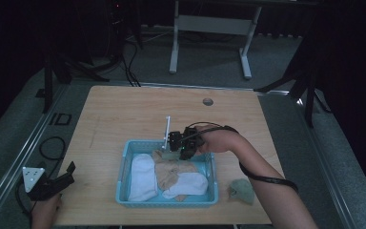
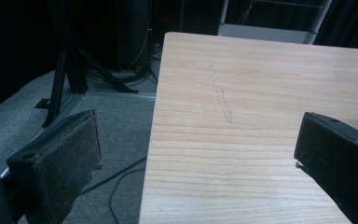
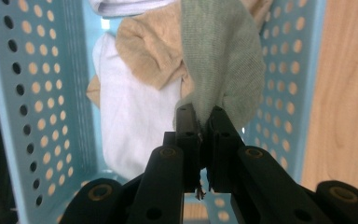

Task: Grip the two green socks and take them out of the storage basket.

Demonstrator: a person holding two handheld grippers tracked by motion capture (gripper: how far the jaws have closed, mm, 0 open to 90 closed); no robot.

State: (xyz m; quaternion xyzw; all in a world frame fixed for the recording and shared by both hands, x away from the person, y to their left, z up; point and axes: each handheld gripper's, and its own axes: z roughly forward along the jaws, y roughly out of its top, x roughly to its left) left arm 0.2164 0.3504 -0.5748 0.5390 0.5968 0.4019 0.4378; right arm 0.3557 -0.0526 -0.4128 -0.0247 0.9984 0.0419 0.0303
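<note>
A: The grey-green sock (image 3: pixel 223 60) is pinched at one edge between the jaws of the right gripper (image 3: pixel 204 122), and it hangs above the back end of the blue basket (image 1: pixel 124 183). How do you think it handles?

B: Light and limp, I'd judge. It's a soft knit, so it droops and folds from wherever it's nipped. Nothing fragile about it. It won't slip easily either, since the fabric bunches between the pads.

A: Is the edge a good place to hold?

B: Probably fine for a lift. A bite on a thick fold keeps it from sliding out, though the free end will swing and may drag on the tan sock (image 3: pixel 151 51) and the white sock (image 3: pixel 130 126) lying beneath it in the basket.

A: And outside the basket?

B: A similar grey-green sock (image 1: pixel 241 190) lies on the table (image 1: pixel 124 109), just right of the basket. The left gripper (image 1: pixel 52 183) rests at the table's near left corner, jaws apart, holding nothing.
</note>
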